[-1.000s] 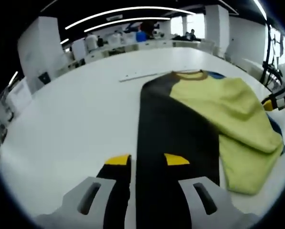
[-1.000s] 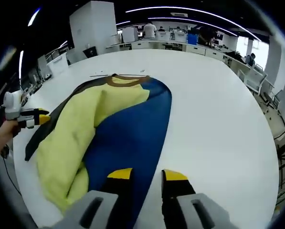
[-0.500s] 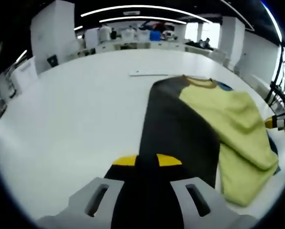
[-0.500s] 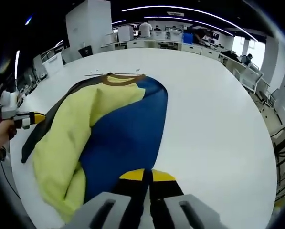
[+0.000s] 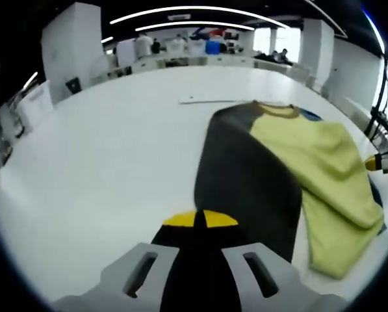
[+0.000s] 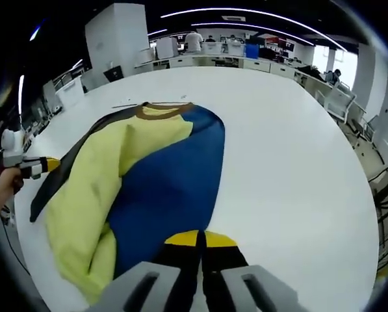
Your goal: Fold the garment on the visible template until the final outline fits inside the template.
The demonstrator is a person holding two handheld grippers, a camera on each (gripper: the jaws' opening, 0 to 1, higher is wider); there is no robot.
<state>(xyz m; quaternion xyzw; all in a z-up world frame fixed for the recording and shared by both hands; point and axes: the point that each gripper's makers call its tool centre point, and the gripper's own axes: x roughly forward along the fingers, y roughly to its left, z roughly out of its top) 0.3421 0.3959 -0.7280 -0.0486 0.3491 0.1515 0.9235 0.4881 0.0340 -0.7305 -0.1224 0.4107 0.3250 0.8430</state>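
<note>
On the smooth white worktop [image 5: 103, 162], the soft garment [image 6: 161, 175] of black, yellow and blue panels lies with left gripper [image 5: 200, 219] and right gripper [image 6: 200, 238] jaws clenched on its hem.

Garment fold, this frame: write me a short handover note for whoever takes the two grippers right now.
Left gripper: fingers closed on the near edge of the garment's black panel.
Right gripper: fingers closed on the near edge of the blue panel.
Garment: lies on the white table, brown collar at the far end, with the yellow-green part folded loosely over the middle between the two dark panels.
Done: one fold of the yellow-green part towards the centre; both near edges gripped.
Left: likely carry the near edge towards the collar, then check the outline. I cannot make out a template.
</note>
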